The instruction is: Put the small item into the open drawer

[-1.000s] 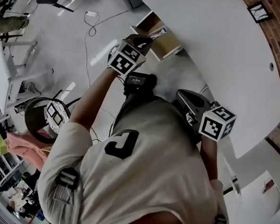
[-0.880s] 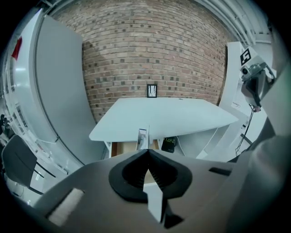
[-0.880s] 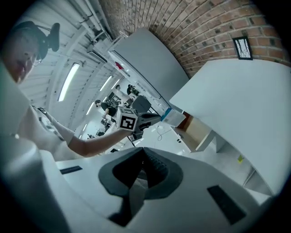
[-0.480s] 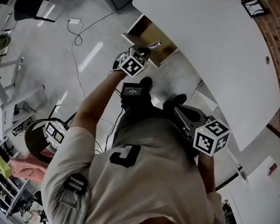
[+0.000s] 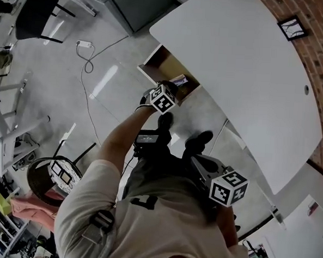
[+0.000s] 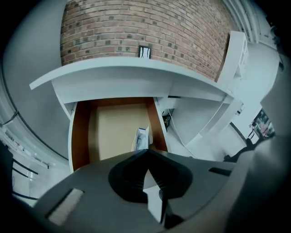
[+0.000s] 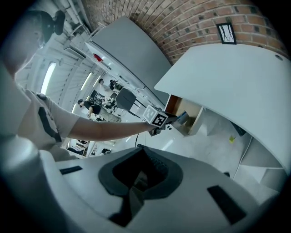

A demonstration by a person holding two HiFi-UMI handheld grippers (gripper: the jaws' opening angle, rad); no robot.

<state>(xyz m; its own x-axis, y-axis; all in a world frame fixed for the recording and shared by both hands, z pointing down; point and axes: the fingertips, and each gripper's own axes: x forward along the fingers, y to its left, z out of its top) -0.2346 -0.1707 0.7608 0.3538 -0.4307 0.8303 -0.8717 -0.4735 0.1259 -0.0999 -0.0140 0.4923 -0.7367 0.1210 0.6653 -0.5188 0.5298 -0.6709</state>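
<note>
Jaws of the left gripper [image 6: 146, 151] pinch the small white-blue packet [image 6: 142, 138] above the open brown wooden drawer [image 6: 81, 136]; dip inside before releasing; right gripper [image 7: 140, 150] jaws closed, empty

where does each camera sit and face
Head view: on the head, facing down; shows torso, left arm, left tongs, right tongs.
Left gripper view: on the left tongs, facing the drawer; shows them gripping the small item.
Right gripper view: on the right tongs, facing the desk; shows the left arm.
All share the drawer.
</note>
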